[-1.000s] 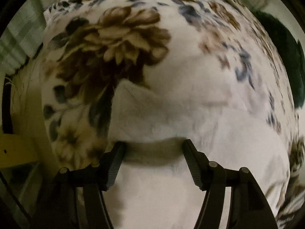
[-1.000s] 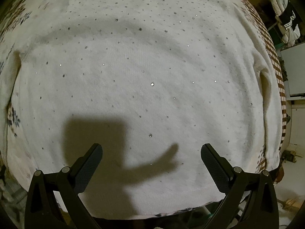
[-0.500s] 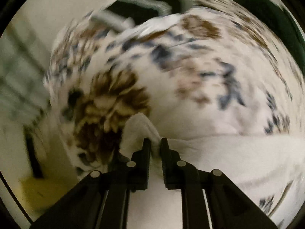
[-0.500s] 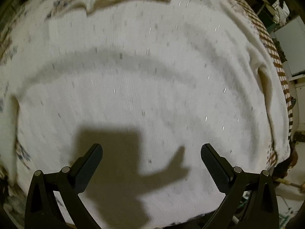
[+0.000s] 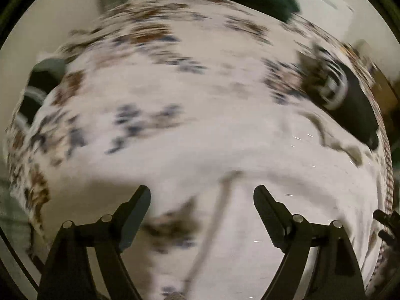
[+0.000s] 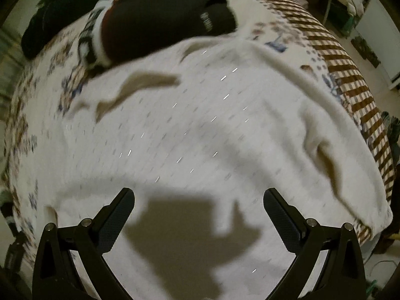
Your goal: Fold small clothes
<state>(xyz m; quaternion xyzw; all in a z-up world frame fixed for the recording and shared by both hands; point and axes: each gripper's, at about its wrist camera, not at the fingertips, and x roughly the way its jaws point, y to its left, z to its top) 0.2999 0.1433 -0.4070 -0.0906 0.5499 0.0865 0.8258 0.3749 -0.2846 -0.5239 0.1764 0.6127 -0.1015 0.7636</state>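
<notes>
Tongs first: we are seeing the left gripper (image 5: pixel 202 200) with its jaws spreading apart, nothing pinched between them, above blurred cloth. The right gripper (image 6: pixel 199 202) is standing released too, hanging over its own shadow. The white sparkly garment (image 6: pixel 200 130) is lying flat across the middle of the right view, reaching the lower right of the left view. A black garment (image 6: pixel 160 22) is resting at upper centre, touching its top edge, on the floral bedspread (image 5: pixel 150 80).

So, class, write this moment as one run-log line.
left gripper: opening, empty | right gripper: open, empty | white sequinned sweater: flat on floral bedspread | black garment: beyond sweater
</notes>
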